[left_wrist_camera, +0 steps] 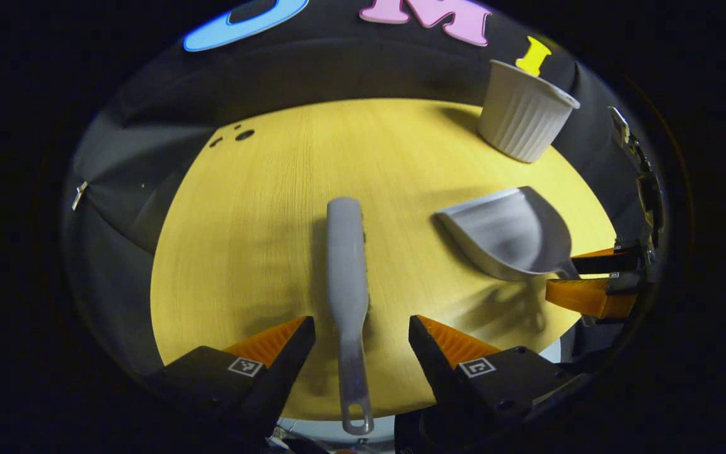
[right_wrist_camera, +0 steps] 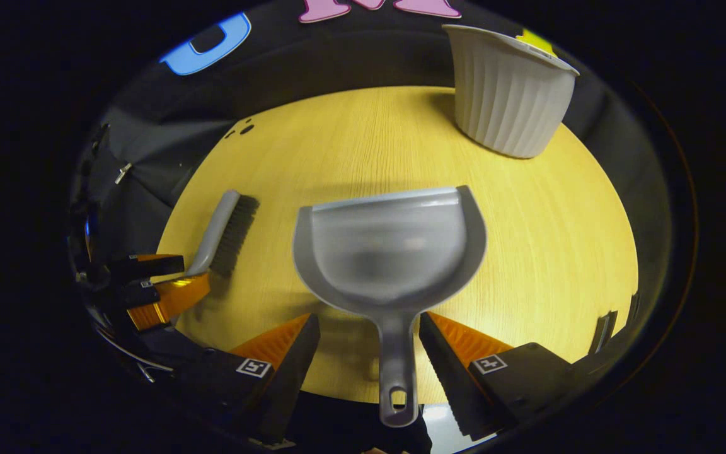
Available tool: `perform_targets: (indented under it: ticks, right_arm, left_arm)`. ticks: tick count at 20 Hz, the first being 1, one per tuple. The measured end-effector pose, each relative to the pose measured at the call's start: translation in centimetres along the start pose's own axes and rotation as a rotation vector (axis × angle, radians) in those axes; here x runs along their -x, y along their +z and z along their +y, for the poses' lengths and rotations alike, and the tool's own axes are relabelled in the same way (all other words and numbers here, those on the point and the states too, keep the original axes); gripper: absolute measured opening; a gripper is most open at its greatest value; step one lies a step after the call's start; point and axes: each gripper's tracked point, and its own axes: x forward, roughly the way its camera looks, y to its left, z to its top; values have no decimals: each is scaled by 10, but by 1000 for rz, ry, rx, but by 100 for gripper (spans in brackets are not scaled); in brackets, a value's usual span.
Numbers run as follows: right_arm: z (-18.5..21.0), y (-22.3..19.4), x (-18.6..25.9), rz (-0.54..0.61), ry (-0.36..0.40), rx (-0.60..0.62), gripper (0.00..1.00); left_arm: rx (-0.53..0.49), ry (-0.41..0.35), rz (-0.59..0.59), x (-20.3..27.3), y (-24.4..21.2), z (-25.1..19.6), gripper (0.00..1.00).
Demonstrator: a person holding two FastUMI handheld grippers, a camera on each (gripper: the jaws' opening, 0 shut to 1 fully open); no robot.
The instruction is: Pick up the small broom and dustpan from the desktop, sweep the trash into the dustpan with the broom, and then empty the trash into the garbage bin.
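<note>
A small grey broom (left_wrist_camera: pixel 347 277) lies on the yellow tabletop (left_wrist_camera: pixel 256 214), its handle pointing back between the fingers of my left gripper (left_wrist_camera: pixel 362 321). That gripper is open and neither finger touches the handle. A grey dustpan (right_wrist_camera: pixel 391 246) rests with its mouth facing away and its handle between the spread fingers of my open right gripper (right_wrist_camera: pixel 368 320). In the left gripper view the dustpan (left_wrist_camera: pixel 514 233) sits to the right of the broom, with the right gripper (left_wrist_camera: pixel 590 277) at its handle. In the right gripper view the broom (right_wrist_camera: pixel 224 230) shows its dark bristles, with the left gripper (right_wrist_camera: pixel 161 284) behind it.
A white ribbed bin (right_wrist_camera: pixel 508 94) stands at the far right of the table, beyond the dustpan; the bin (left_wrist_camera: pixel 524 113) looks upright. A few small dark bits (left_wrist_camera: pixel 237 134) lie near the table's far left edge. Black cloth walls surround the table.
</note>
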Motion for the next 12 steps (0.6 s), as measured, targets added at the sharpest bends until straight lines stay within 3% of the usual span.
perform_targets:
  ticks: [4, 8, 12]
  right_arm:
    - [13, 49, 52, -214, -23, -3, 99]
    - [45, 101, 123, -468, -9, 39, 99]
    - [74, 128, 187, -712, -9, 141, 99]
  left_arm:
    - [60, -23, -190, 47, 30, -9, 97]
    - [17, 65, -455, 107, 66, -2, 97]
    - [52, 107, -665, 176, 89, 0, 96]
